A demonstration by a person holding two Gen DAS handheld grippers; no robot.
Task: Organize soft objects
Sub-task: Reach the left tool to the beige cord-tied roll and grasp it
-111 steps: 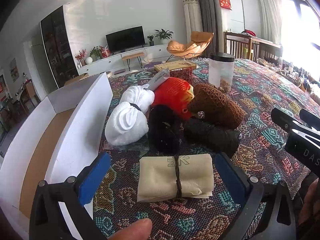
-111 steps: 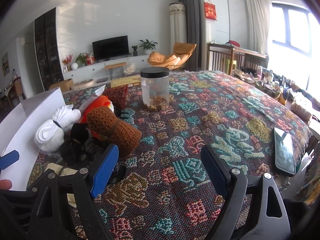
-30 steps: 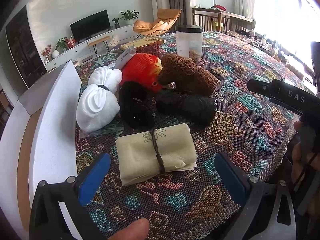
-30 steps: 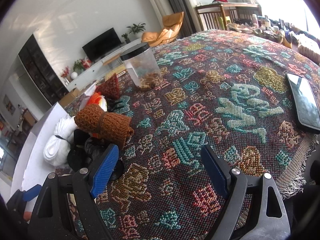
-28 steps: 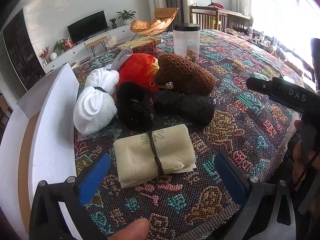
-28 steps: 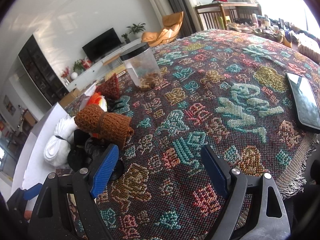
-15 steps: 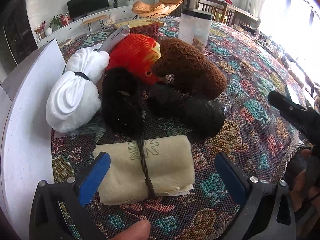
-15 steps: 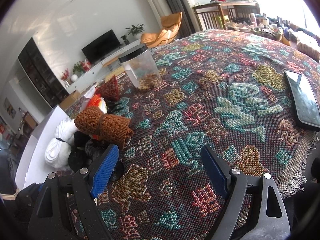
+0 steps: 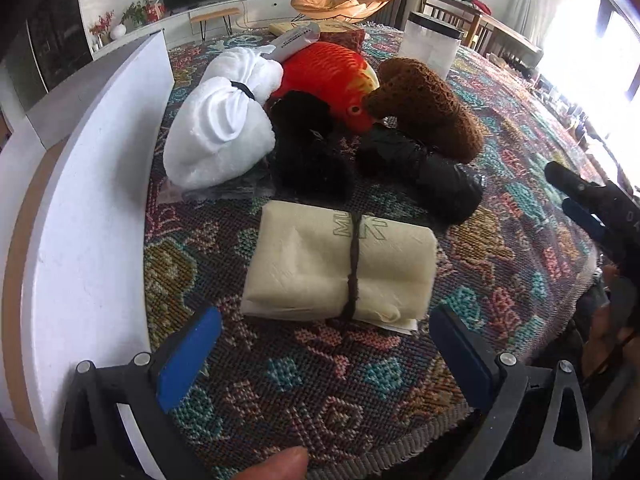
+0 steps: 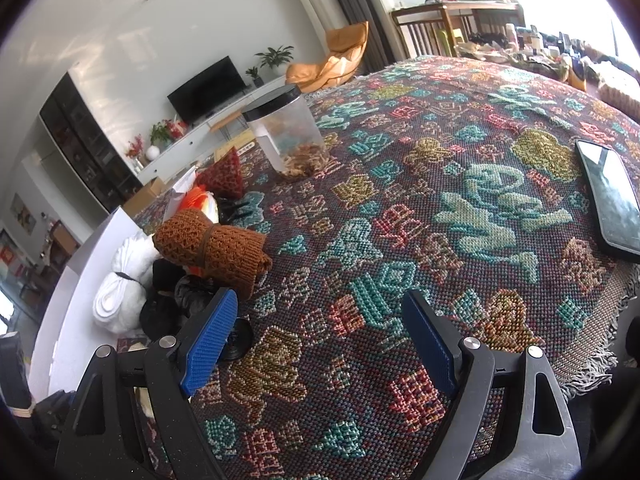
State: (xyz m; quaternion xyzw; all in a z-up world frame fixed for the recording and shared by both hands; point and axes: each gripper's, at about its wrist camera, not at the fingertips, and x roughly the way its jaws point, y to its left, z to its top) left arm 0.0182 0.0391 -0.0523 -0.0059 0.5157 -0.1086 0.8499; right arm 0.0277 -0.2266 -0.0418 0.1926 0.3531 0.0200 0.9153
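Note:
A cream folded cloth (image 9: pixel 340 266) tied with a dark band lies on the patterned tablecloth just ahead of my open, empty left gripper (image 9: pixel 324 356). Behind it sit a white bundle (image 9: pixel 220 128), a black fuzzy bundle (image 9: pixel 308 148), a black roll (image 9: pixel 432 176), a brown knit roll (image 9: pixel 428 108) and a red fish plush (image 9: pixel 328 76). My right gripper (image 10: pixel 320 340) is open and empty over bare tablecloth; the brown knit roll (image 10: pixel 212 244) and the white bundle (image 10: pixel 120 300) lie to its left. The right gripper also shows at the right edge of the left wrist view (image 9: pixel 592 204).
A white box (image 9: pixel 88 208) with an open lid stands along the left side of the table. A clear jar with a black lid (image 10: pixel 288 136) stands farther back. A phone (image 10: pixel 608 200) lies at the right near the table's fringed front edge (image 9: pixel 360 456).
My left gripper has moved forward and lower toward the cream cloth, which now looks larger and nearer. The right gripper has barely moved. Both stay open.

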